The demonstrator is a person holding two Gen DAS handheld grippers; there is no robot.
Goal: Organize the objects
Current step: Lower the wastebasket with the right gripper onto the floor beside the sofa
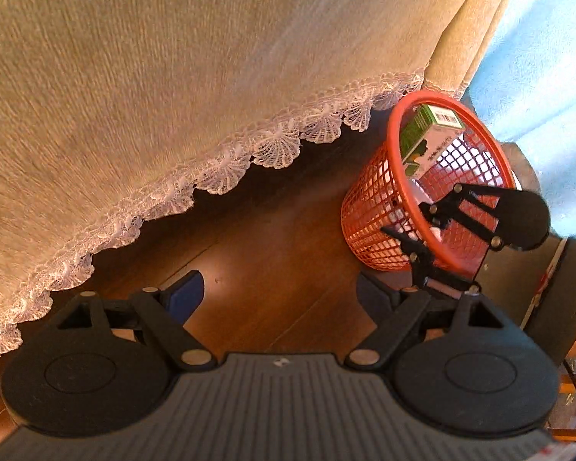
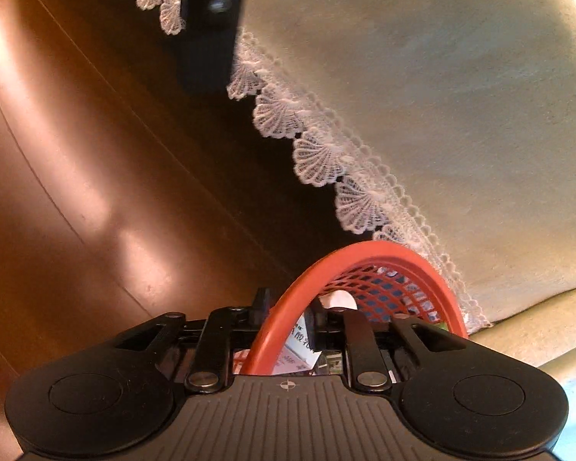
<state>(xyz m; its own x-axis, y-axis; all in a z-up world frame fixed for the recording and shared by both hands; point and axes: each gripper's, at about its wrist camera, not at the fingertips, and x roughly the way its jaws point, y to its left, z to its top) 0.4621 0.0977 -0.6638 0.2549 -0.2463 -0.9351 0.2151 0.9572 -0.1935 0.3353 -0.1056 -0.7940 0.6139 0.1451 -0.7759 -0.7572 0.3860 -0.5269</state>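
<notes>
Basket [image 1: 368,207] on the floor [image 1: 265,253] beside the draped cloth's lace edge [image 1: 226,161], box [image 1: 426,138] inside the basket

The basket [image 1: 384,192] is orange-red plastic in an open square mesh with a solid rim of the same colour. The box [image 1: 426,138] inside it is green and white with a black barcode on its white end. The cloth [image 1: 172,77] is beige with a fine ribbed weave, edged in white fan-patterned lace [image 1: 226,169]. The floor [image 1: 272,253] is glossy reddish-brown wood. Both grippers are matt black; the left gripper [image 1: 278,296] has dark blue pads [image 1: 186,294].
</notes>
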